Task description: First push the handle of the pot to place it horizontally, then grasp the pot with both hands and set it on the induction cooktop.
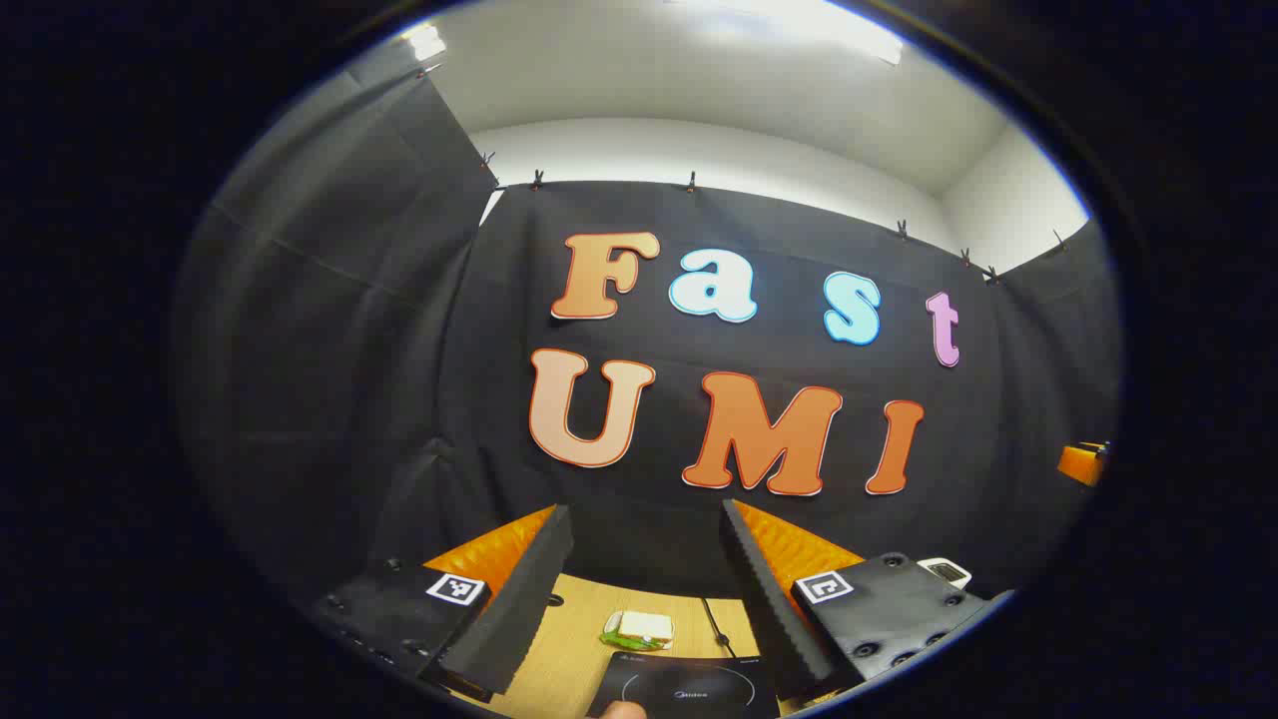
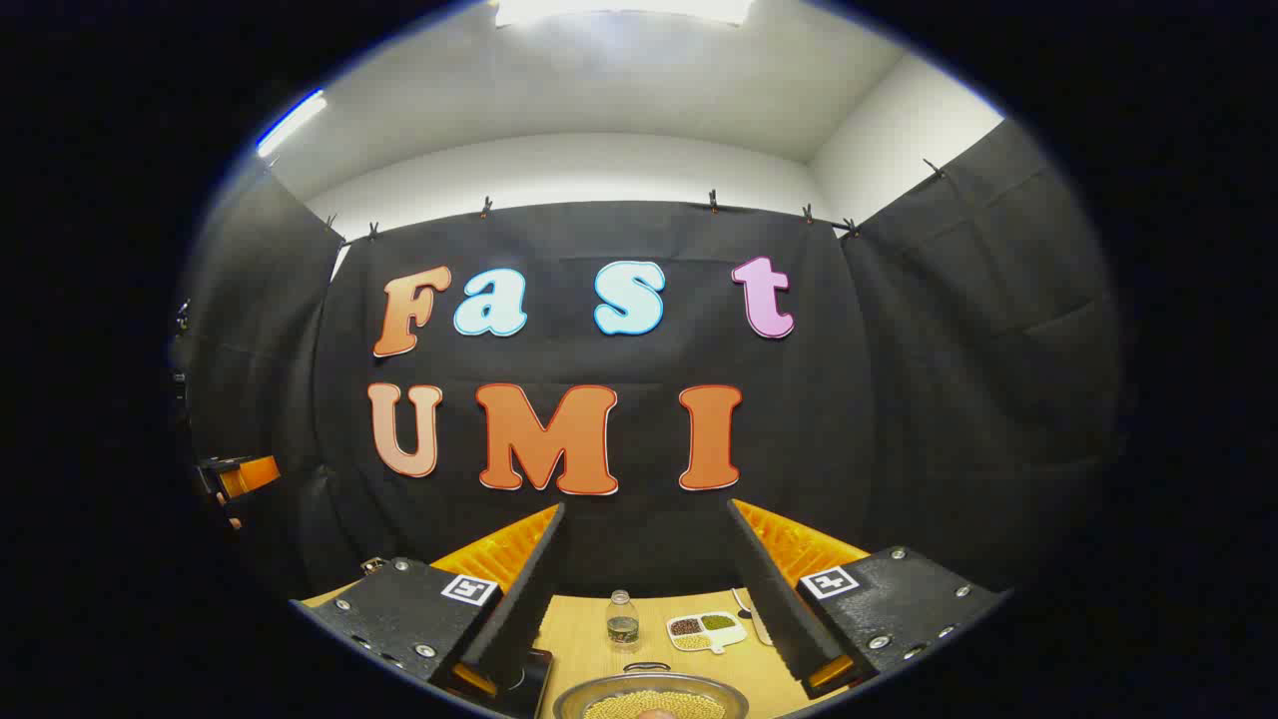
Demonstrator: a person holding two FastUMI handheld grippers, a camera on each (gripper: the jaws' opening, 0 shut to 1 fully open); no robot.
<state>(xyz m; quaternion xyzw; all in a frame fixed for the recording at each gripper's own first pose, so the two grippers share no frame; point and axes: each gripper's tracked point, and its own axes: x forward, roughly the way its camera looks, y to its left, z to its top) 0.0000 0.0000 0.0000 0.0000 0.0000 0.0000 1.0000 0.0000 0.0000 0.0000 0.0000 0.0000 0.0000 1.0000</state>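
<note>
Left hand-held gripper (image 1: 647, 544) gapes above the induction cooktop (image 1: 689, 684) (right likewise).

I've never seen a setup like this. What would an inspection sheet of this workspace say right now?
Surface: wooden table, light-coloured.
Job's things: induction cooktop ahead of left tool; pot holding pale grains below right tool.
Clutter: sponge; water bottle; divided tray of beans.
Grippers: left tool open; right tool open; both holding nothing.
Cables: dark cord behind cooktop.
Surroundings: black cloth wall; white ceiling.
</note>
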